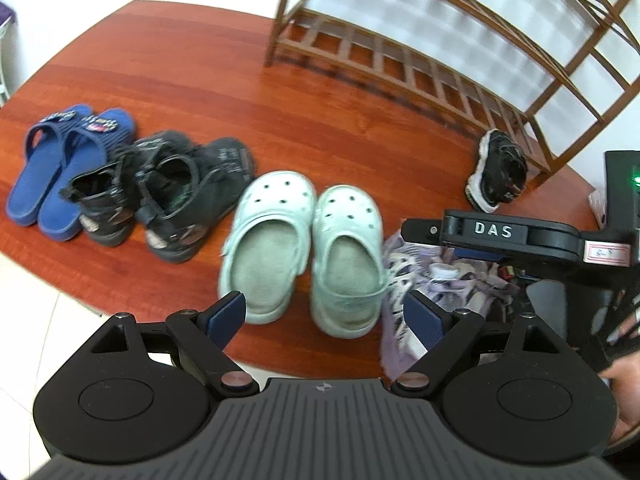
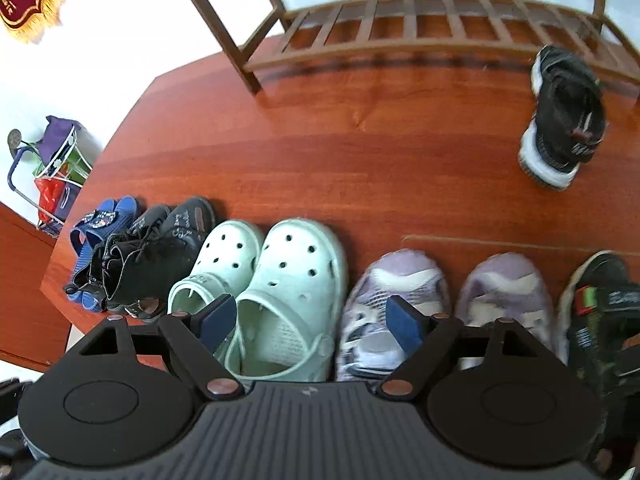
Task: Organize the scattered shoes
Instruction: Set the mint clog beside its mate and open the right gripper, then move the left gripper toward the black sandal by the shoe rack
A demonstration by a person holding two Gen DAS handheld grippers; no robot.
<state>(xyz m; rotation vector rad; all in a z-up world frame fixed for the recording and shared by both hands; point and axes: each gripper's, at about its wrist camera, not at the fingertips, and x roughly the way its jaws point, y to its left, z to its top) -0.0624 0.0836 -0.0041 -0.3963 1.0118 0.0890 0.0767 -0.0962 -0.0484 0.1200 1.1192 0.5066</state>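
Tools (image 1: pixel 324 316) (image 2: pixel 308 326) hover spread, empty, above mint clogs (image 1: pixel 304 252).

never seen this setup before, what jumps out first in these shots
A row of paired shoes lines the near edge of the red-brown wooden platform: blue slide sandals at the left, then black lace-up shoes, mint-green perforated clogs and lilac mesh trainers. One black sandal with a white sole lies apart beside the empty brown slatted shoe rack. Both claws hover open, the right claw over the clogs.
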